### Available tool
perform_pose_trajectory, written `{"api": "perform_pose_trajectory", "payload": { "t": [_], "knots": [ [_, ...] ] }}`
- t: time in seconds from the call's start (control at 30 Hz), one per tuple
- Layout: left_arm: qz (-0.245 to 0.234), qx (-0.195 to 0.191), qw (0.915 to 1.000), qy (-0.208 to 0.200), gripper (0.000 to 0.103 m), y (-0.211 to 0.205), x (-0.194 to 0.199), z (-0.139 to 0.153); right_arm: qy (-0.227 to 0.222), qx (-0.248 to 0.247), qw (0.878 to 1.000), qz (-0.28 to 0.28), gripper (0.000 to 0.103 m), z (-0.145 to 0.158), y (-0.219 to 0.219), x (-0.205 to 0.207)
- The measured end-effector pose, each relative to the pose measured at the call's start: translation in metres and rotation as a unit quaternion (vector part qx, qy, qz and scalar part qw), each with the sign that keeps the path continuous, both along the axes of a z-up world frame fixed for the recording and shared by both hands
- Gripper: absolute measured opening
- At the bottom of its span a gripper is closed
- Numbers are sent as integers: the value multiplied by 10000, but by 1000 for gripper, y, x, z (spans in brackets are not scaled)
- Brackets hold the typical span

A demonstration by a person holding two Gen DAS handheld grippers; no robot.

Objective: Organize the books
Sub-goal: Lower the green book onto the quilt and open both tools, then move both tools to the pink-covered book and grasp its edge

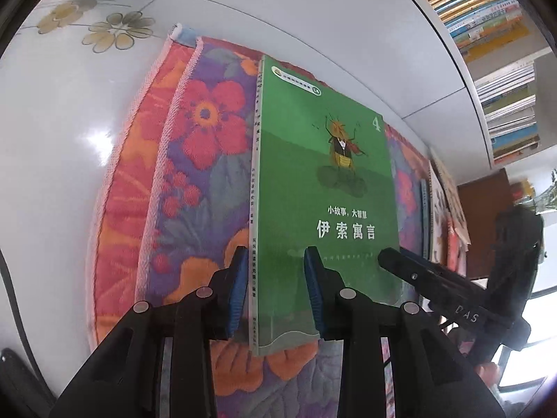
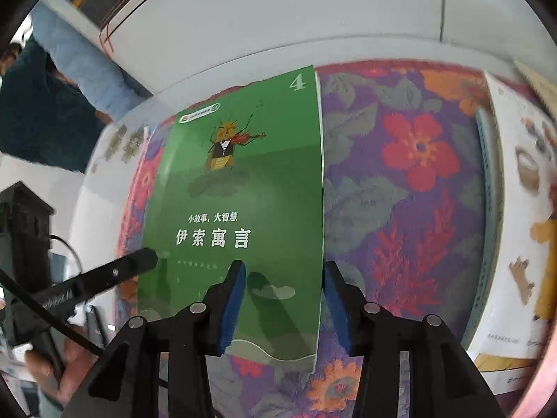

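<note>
A thin green book [image 1: 323, 174] with a violin-playing insect and a "4" on its cover lies face up on a flowered towel [image 1: 202, 146]. My left gripper [image 1: 276, 289] stands open astride the book's spine edge, one blue pad over the towel and the other over the cover. My right gripper [image 2: 283, 296] is open astride the opposite long edge of the green book [image 2: 236, 191], its pads clear of it. One black finger of the right gripper [image 1: 393, 257] reaches the book's near corner in the left wrist view. A left gripper finger [image 2: 139, 261] shows likewise in the right wrist view.
The flowered towel [image 2: 400, 191] covers a white table [image 1: 52, 139] with a flower print. More books [image 2: 515, 209] lie at the towel's right side. A shelf packed with books [image 1: 487, 10] stands beyond. A hand [image 2: 52, 358] grips the left tool's handle.
</note>
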State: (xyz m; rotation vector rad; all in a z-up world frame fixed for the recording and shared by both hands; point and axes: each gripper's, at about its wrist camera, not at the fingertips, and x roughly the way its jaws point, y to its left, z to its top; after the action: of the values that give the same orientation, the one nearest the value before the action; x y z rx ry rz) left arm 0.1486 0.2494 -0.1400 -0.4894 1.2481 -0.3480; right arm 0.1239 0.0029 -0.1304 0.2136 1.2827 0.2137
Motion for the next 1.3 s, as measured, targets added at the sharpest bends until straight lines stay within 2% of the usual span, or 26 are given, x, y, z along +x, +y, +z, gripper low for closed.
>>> {"api": "perform_pose_trajectory", "payload": {
  "t": [0.1, 0.23, 0.33, 0.43, 0.53, 0.63, 0.73, 0.83, 1.03, 1.1, 1.3],
  "knots": [
    [129, -149, 9998, 96, 28, 6, -3, -3, -56, -246, 9993, 286, 45, 1, 9, -2],
    [191, 111, 9997, -58, 28, 14, -17, 15, 136, 111, 9998, 122, 45, 5, -12, -16],
    [116, 248, 9993, -263, 28, 9, -37, 39, 88, 314, 9994, 147, 45, 19, -29, -45],
    [-62, 146, 9992, -380, 28, -15, -56, 59, 64, 556, 9984, 89, 46, 33, -53, -91],
    [-441, -7, 9980, -444, 29, -60, -73, 76, -1, 654, 9977, -173, 47, 43, -77, -130],
    [-872, -129, 9953, -413, 34, -112, -87, 87, -82, 860, 9946, -578, 47, 53, -114, -165],
    [-1320, -375, 9901, -307, 42, -164, -100, 90, -170, 870, 9924, -852, 48, 59, -144, -181],
    [-1730, -456, 9835, -252, 44, -219, -112, 90, -245, 755, 9897, -1190, 49, 65, -189, -198],
    [-2402, -591, 9689, -33, 44, -327, -138, 81, -236, 605, 9734, -2197, 49, 68, -308, -238],
    [-2536, -591, 9655, 97, 44, -359, -142, 72, -243, 411, 9670, -2502, 49, 70, -348, -246],
    [-2640, -477, 9627, 367, 44, -422, -149, 48, -72, 29, 9498, -3127, 49, 64, -444, -256]
  ]
}}
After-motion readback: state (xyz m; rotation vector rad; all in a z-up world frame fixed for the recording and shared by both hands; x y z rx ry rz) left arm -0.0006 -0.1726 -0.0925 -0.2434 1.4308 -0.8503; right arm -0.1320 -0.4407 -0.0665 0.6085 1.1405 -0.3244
